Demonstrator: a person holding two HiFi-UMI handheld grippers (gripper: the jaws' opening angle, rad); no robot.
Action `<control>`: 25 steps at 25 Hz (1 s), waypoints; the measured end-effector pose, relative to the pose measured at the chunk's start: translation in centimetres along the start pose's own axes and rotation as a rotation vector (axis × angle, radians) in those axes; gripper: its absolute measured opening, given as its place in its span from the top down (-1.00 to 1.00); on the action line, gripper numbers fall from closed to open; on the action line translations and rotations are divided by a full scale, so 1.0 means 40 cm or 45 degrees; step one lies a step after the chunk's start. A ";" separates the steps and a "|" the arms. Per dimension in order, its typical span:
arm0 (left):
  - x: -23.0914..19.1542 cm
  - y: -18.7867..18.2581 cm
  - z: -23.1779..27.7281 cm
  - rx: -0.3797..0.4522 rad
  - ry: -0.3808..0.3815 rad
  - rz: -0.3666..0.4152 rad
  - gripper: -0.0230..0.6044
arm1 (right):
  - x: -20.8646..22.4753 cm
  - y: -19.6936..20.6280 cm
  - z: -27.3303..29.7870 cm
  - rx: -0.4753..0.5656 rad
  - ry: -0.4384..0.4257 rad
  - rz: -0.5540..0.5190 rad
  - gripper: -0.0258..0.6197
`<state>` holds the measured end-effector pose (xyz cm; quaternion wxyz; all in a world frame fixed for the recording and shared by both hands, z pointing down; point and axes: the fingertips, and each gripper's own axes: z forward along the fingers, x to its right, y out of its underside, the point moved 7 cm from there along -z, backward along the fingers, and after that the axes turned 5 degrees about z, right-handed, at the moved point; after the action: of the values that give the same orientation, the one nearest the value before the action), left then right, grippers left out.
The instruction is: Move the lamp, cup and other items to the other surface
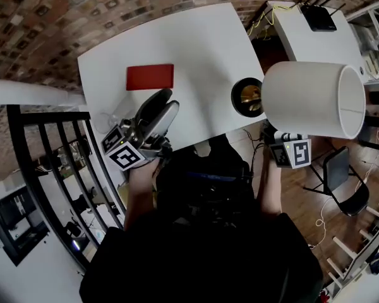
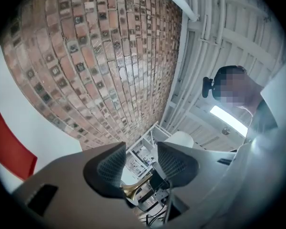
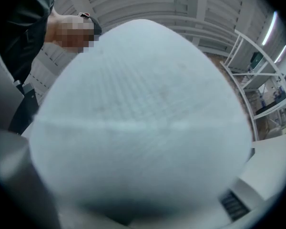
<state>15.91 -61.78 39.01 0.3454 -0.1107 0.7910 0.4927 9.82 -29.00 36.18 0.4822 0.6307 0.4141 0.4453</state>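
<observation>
**A:** What's at the far left?

**B:** A black railing point(image 1: 44, 163) runs down the left side, with a brick wall point(image 1: 44, 17) above it. Next is the white tabletop point(image 1: 202, 43) in the upper middle of the head view. A flat red block point(image 1: 150, 77) lies on it, left of centre.

**A:** And the left tongs?

**B:** The left tongs point(image 1: 166, 101) are just below the block, at the tabletop's near edge, pointing up the frame. In their own view the jaws stand apart with nothing between the pads. Only far-off things show through the gap, among them the lamp's brass part. The red block sits at that view's left edge.

**A:** Where's the lamp?

**B:** The lamp point(image 1: 297, 100) is in the air right of centre, off the tabletop, lying on its side. Its dark round base point(image 1: 247, 97) is by the tabletop's right edge, and its white shade point(image 1: 328, 93) points toward the right of the frame.

**A:** What has it?

**B:** The right tongs point(image 1: 292, 142), just under the shade, with their marker cube showing below it. In their own view the shade fills nearly everything and covers the pads. The grey jaw bodies show at the lower corners on either side of it. They are clamped on the lamp.

**A:** Further right?

**B:** A second white tabletop point(image 1: 303, 43) is in the upper right, with a black box with antennas point(image 1: 319, 17) on it. A dark chair point(image 1: 341, 182) is at the lower right.
</observation>
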 end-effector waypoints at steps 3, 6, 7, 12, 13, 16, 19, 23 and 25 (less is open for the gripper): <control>0.019 0.016 0.039 -0.035 0.067 -0.012 0.23 | 0.021 -0.048 -0.088 0.044 0.126 -0.019 0.67; 0.040 0.047 0.069 -0.061 0.125 -0.039 0.23 | 0.049 -0.090 -0.163 0.069 0.279 -0.020 0.67; 0.046 0.058 0.081 -0.080 0.139 -0.042 0.23 | 0.061 -0.103 -0.190 0.083 0.316 -0.024 0.67; 0.100 0.111 0.163 -0.141 0.195 -0.047 0.23 | 0.133 -0.171 -0.328 0.174 0.432 -0.059 0.67; 0.119 0.125 0.183 -0.143 0.208 -0.042 0.23 | 0.150 -0.182 -0.358 0.185 0.447 -0.062 0.67; 0.175 0.192 0.244 -0.178 0.244 -0.025 0.23 | 0.202 -0.199 -0.464 0.208 0.475 -0.071 0.67; 0.235 0.277 0.316 -0.223 0.268 -0.022 0.23 | 0.262 -0.207 -0.582 0.236 0.515 -0.081 0.67; 0.334 0.394 0.426 -0.289 0.306 -0.015 0.23 | 0.367 -0.239 -0.727 0.260 0.579 -0.092 0.67; 0.386 0.450 0.479 -0.314 0.324 -0.009 0.23 | 0.422 -0.261 -0.800 0.278 0.614 -0.094 0.67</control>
<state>3.64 -33.99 36.26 0.2283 -0.2165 0.7614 0.5668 -17.49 -3.27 33.17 0.3144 0.5391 0.5854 0.5175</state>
